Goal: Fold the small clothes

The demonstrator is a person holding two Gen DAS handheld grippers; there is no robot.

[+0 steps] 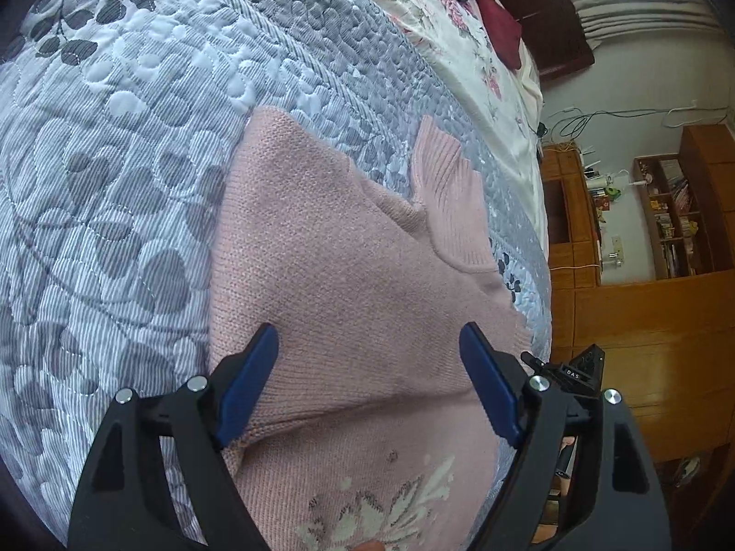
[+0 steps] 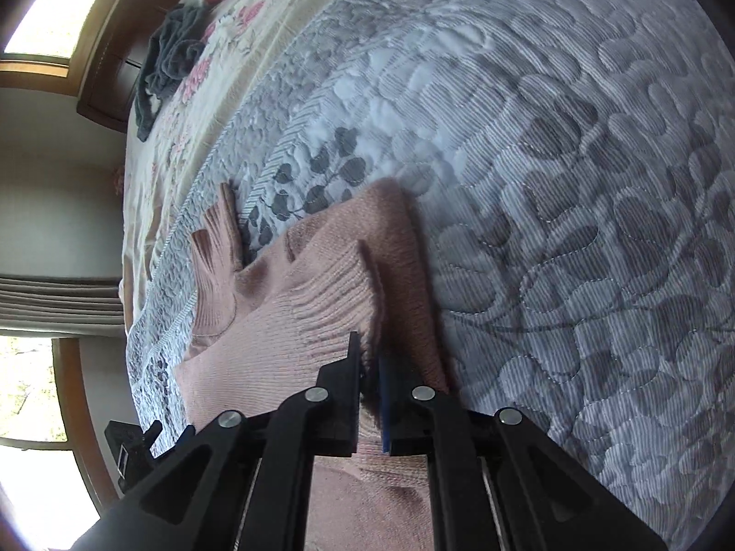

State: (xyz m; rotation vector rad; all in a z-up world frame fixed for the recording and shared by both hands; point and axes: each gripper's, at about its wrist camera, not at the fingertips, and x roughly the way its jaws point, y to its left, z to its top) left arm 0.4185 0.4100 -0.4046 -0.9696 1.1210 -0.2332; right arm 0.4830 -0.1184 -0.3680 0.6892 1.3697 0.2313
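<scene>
Pink knit fills the near field of both wrist views: the sweater (image 1: 349, 275) lies flat on the bed (image 1: 115, 193), spread over the grey leaf-patterned quilt, its long axis running away from both grippers toward the ribbed collar (image 1: 441, 170) at the far end. On that bed, further off, lie a floral sheet (image 1: 464, 46), a dark grey crumpled cloth (image 2: 172, 59) and a red item (image 1: 498, 27). The left gripper (image 1: 370, 381) hangs just above the body of the sweater with its blue pads spread wide and nothing between them; a pale flower motif (image 1: 390, 514) on the knit shows at the bottom of its view. The right gripper (image 2: 370, 362) is pinched narrow on the ribbed cuff (image 2: 340, 303) of a sleeve, which lies across the sweater's body, so the right side is the one with hold of cloth and is best placed to carry the sleeve inward across the long axis. Judging from this, the sleeve fold is under way and the body fold is not yet done. Only the right wrist view shows the grasp on the cuff; only the left shows the flower motif and a wooden bookshelf (image 1: 666, 216) beyond the bed's edge.
</scene>
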